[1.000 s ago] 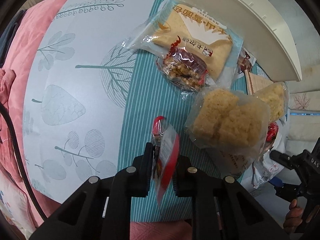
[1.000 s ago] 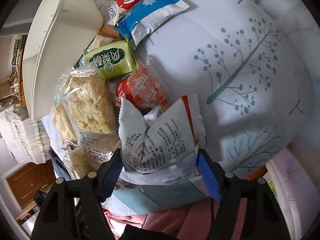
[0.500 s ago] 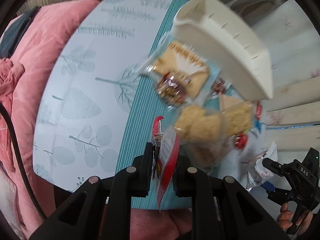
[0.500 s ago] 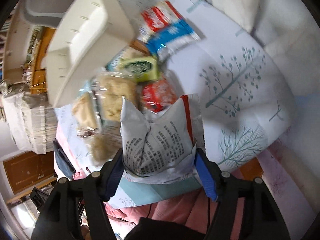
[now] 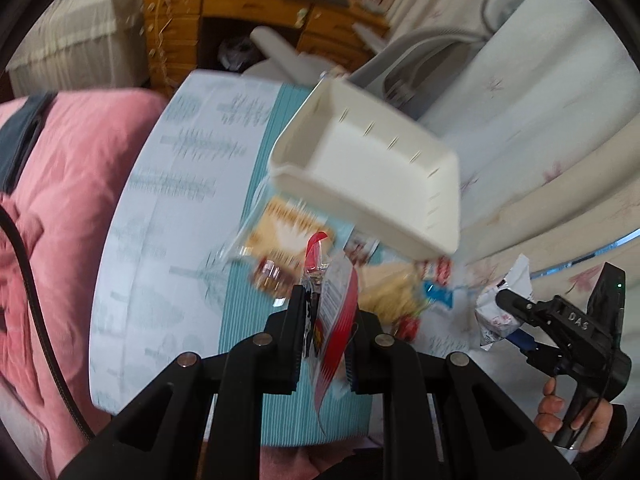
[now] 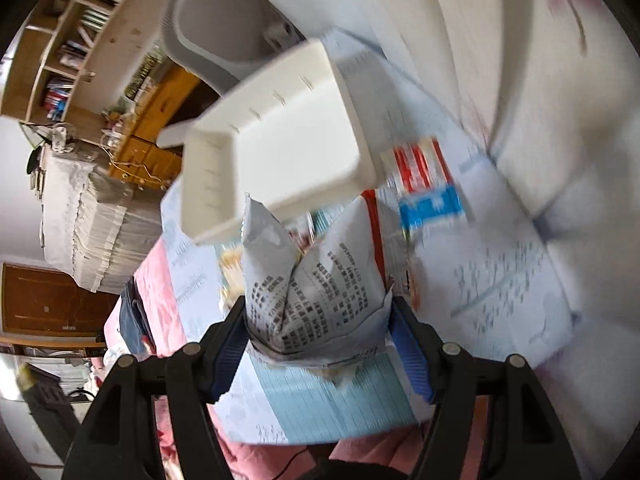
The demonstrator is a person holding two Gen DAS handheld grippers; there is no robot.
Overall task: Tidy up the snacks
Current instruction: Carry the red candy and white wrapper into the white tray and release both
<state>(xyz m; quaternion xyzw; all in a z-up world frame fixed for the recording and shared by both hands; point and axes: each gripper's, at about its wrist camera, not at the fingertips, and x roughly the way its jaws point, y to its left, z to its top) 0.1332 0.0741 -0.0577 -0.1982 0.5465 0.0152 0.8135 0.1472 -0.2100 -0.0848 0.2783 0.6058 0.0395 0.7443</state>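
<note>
Left wrist view: both my claws have risen off the snack pile, the left claw (image 5: pixel 326 316) clenched on a red-edged packet (image 5: pixel 334 312), the right claw (image 6: pixel 318 324) grasping a grey printed bag (image 6: pixel 316 280). Both now hang just short of the empty white bin (image 5: pixel 372 172), so dropping them in looks next.
</note>
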